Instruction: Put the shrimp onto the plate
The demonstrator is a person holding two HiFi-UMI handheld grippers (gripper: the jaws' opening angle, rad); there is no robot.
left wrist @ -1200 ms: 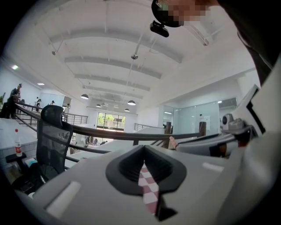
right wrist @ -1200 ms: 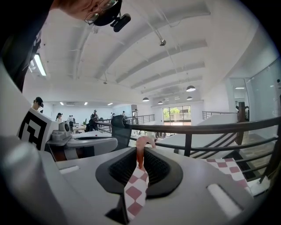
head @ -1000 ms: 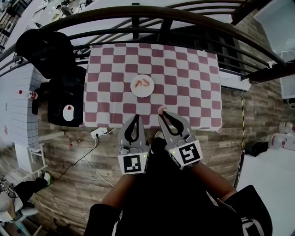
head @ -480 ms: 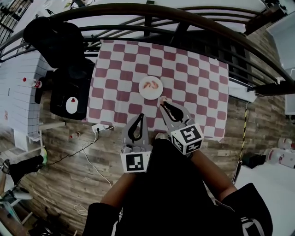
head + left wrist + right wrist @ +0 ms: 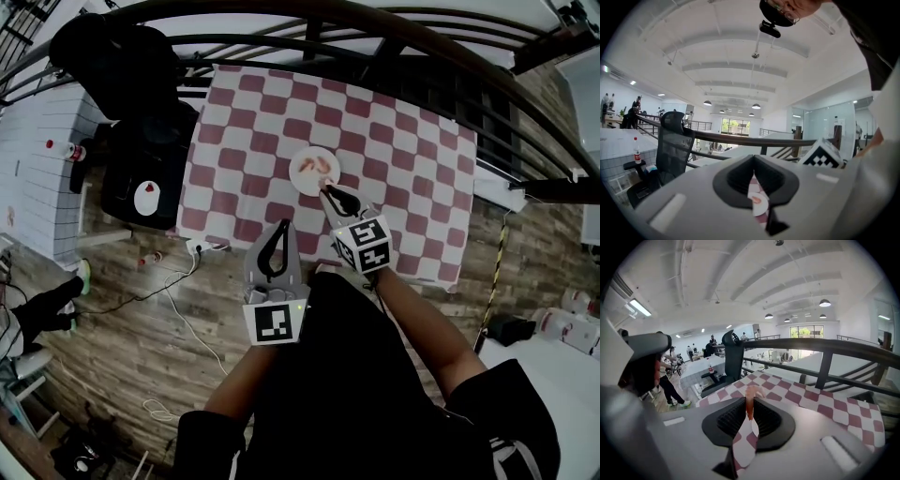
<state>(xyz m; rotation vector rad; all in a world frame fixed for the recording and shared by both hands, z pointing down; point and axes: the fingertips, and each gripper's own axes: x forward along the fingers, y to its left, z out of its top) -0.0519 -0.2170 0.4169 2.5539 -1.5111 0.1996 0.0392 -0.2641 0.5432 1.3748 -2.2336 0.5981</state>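
A small white plate [image 5: 314,172] sits on the red-and-white checked tablecloth [image 5: 394,150], with shrimp [image 5: 312,167] lying on it. My right gripper [image 5: 325,191] reaches over the plate's near edge, shut on a pink shrimp [image 5: 750,396] that stands upright between the jaws of that gripper [image 5: 749,405]. My left gripper [image 5: 278,231] hangs back over the table's near edge, shut and empty. Through the thin slit of the left gripper [image 5: 754,174] I see a sliver of the plate [image 5: 758,202].
A black office chair [image 5: 141,141] stands left of the table, with a red-capped bottle [image 5: 58,148] further left. A dark curved railing [image 5: 375,28] runs along the table's far side. A power strip with cables [image 5: 202,246] lies on the wooden floor.
My right gripper has carried the shrimp forward from the table's near edge to the plate's near rim. The left gripper has stayed back and shut.
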